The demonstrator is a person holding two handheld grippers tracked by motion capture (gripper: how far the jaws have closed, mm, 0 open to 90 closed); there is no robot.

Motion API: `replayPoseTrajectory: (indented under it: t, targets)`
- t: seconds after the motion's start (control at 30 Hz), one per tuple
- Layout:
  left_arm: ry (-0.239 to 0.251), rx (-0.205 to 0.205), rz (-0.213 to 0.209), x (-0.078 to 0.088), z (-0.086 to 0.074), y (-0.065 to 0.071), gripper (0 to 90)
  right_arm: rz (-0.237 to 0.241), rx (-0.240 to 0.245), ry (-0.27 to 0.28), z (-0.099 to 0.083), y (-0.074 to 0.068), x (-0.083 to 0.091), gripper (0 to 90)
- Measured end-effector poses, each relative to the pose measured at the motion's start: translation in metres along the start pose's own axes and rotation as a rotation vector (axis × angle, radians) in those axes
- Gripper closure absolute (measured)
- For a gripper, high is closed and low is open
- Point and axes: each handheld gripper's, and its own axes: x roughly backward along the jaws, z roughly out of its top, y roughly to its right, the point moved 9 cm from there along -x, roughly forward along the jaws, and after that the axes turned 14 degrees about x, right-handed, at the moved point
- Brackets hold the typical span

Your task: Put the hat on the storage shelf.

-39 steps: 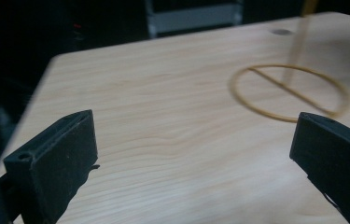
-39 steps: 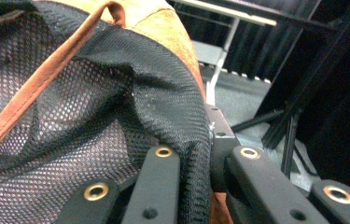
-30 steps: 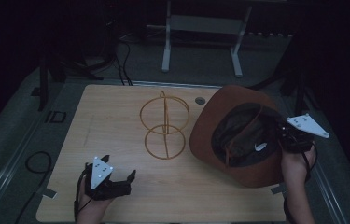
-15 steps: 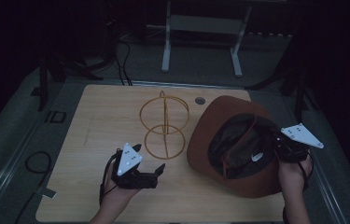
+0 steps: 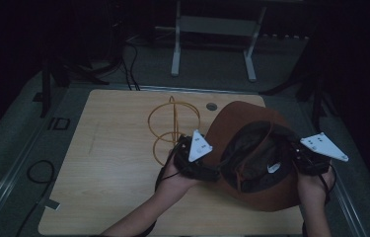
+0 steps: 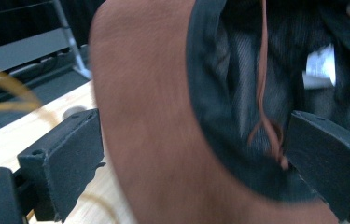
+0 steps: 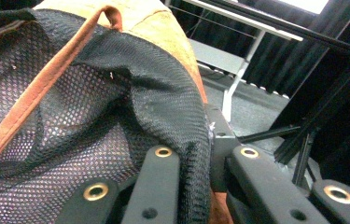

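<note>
While the right gripper (image 5: 291, 157) pinched the far edge of the brown hat (image 5: 232, 123), which lay crown-down at the table's (image 5: 103, 148) right side, the left gripper (image 6: 196, 163) stood open astride the near brim. If those jaws closed crookedly, the brim might fold, or the hat could knock the wire stand (image 5: 172, 123) just beside it.

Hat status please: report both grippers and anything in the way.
Right gripper shut on hat edge. Left gripper open, jaws astride brim. Wire stand just beside.
</note>
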Motion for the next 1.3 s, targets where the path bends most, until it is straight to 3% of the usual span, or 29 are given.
replayPoseTrajectory:
  t: [0.03,0.07,0.13,0.17,0.37,0.47,0.63,0.83,0.97,1.13,1.17,1.23,1.3]
  targets:
    - [0.000,0.000,0.000,0.000,0.000,0.000,5.5,0.000,0.000,0.000,0.000,0.000,0.000,85.1]
    - [-0.004,-0.022,0.006,-0.014,0.008,0.006,5.5,0.000,0.002,0.004,0.001,0.000,0.001,85.1]
    - [-0.003,-0.039,0.004,-0.027,0.014,0.011,5.5,0.001,0.014,0.016,0.006,-0.001,0.004,85.1]
    - [0.002,-0.046,0.022,-0.034,0.017,0.011,5.5,0.001,0.018,0.019,0.008,-0.001,0.005,85.1]
    - [0.007,-0.025,0.087,-0.060,0.030,0.002,5.9,0.008,0.037,0.037,0.016,-0.003,0.010,85.1]
    - [-0.022,-0.002,0.089,-0.067,0.029,-0.005,5.9,0.020,0.037,0.052,0.019,-0.005,0.013,85.1]
    - [-0.085,0.002,0.067,-0.076,0.020,-0.006,5.9,0.030,0.037,0.077,0.024,-0.008,0.018,85.1]
    - [-0.081,0.008,0.072,-0.080,0.014,-0.006,6.9,0.057,0.020,0.123,0.032,-0.016,0.024,85.1]
    - [-0.104,0.013,0.068,-0.084,0.010,-0.007,19.5,0.078,0.024,0.133,0.037,-0.023,0.027,85.1]
    - [-0.106,0.008,0.059,-0.087,0.006,-0.008,62.5,0.086,0.030,0.129,0.035,-0.030,0.027,85.0]
    - [-0.109,0.009,0.056,-0.088,0.006,-0.009,62.5,0.086,0.030,0.129,0.035,-0.030,0.027,85.0]
    - [-0.107,0.011,0.057,-0.089,0.006,-0.008,79.3,0.089,0.022,0.123,0.031,-0.032,0.025,84.8]
    - [-0.110,0.006,0.070,-0.090,0.006,-0.008,86.0,0.092,0.016,0.119,0.028,-0.034,0.024,84.7]
